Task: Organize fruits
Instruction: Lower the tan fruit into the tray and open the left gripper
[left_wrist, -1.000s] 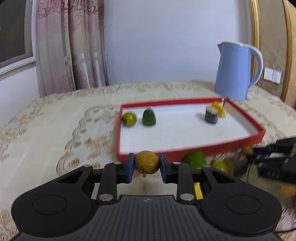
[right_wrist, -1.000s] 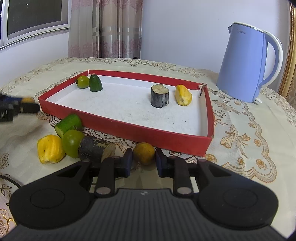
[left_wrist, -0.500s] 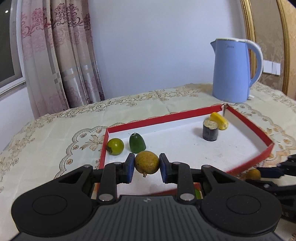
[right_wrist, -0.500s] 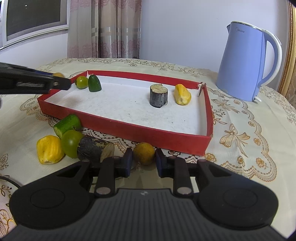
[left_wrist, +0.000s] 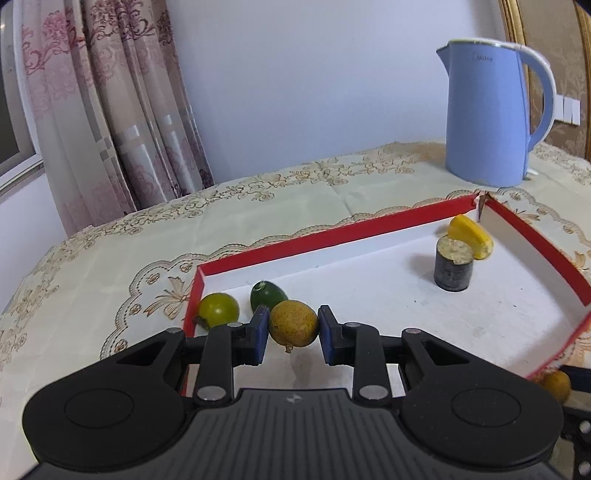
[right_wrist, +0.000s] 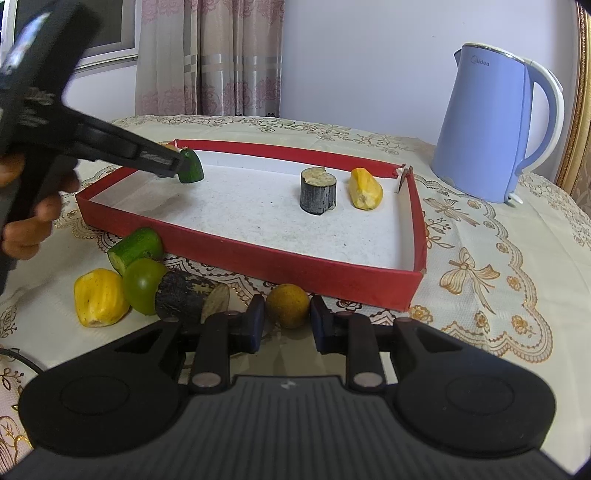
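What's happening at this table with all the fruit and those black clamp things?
A person is sorting fruit into a red tray using a handheld gripper in each hand. The left gripper holds a round brownish-yellow fruit over the tray's corner, beside a green fruit and a dark green piece already inside. The right gripper is clamped on a similar brownish-yellow fruit on the tablecloth outside the tray. Several pieces are not yet in the tray.

Two low, near wrist views, both over red tray (left_wrist: 332, 236)
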